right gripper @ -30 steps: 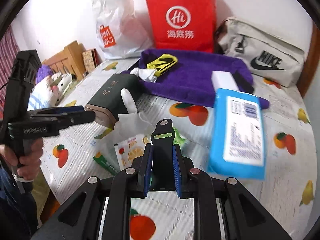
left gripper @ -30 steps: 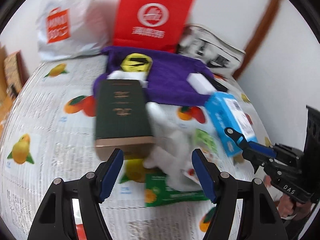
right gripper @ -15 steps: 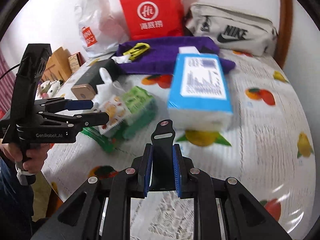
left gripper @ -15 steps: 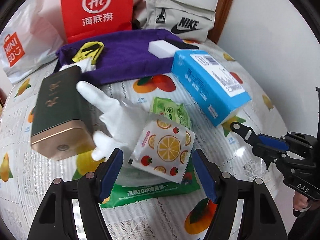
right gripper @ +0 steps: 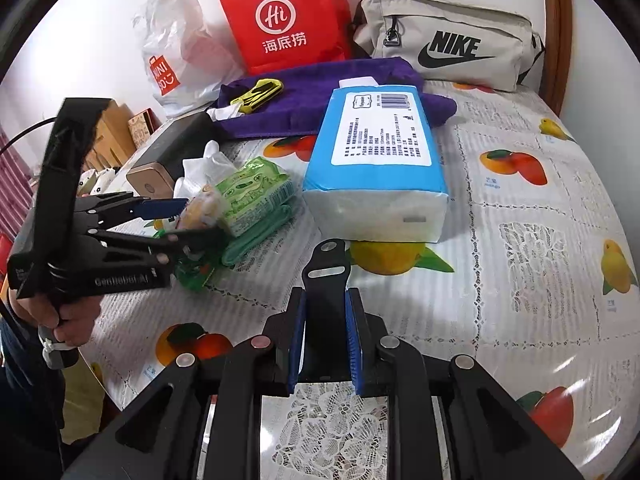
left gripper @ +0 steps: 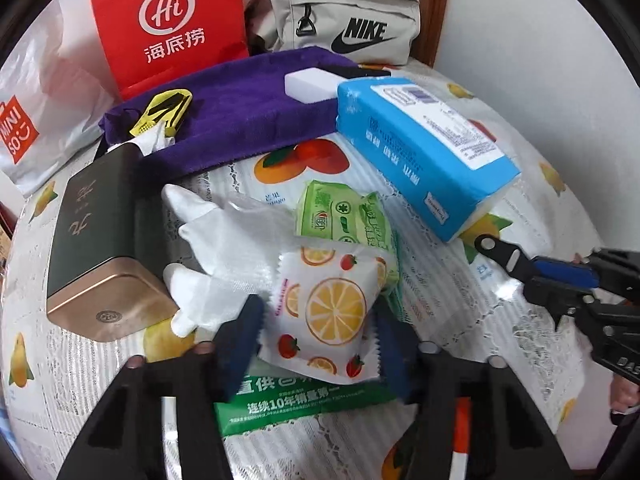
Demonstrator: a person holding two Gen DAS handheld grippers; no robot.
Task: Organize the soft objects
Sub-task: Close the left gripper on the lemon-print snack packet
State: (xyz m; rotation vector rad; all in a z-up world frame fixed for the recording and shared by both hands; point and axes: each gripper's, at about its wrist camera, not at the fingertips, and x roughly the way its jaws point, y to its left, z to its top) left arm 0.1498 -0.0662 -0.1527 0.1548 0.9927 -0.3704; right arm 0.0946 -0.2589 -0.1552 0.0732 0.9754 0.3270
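A soft white packet printed with orange slices and strawberries (left gripper: 328, 312) lies on a flat green pack (left gripper: 304, 400). My left gripper (left gripper: 318, 314) is closing on it, its blue pads touching the packet's two sides. Around the packet lie a white glove (left gripper: 232, 248), a green wipes pack (left gripper: 340, 216) and a blue tissue pack (left gripper: 424, 152). In the right wrist view the left gripper (right gripper: 196, 220) flanks the same packet (right gripper: 202, 204). My right gripper (right gripper: 326, 296) is shut on a black strap piece (right gripper: 324, 268), above the tablecloth, in front of the blue tissue pack (right gripper: 380, 152).
A dark green box with a gold end (left gripper: 100, 232) lies left of the glove. Behind are a purple towel (left gripper: 248, 112) bearing a white block (left gripper: 312, 84) and a yellow-black item (left gripper: 164, 112), a red paper bag (left gripper: 172, 20), a grey Nike bag (left gripper: 344, 28) and a white plastic bag (left gripper: 24, 132).
My left gripper swung over the pile, came down, and its jaws narrowed onto the fruit-print packet. The right gripper dropped closer to the table, still shut on the strap piece.
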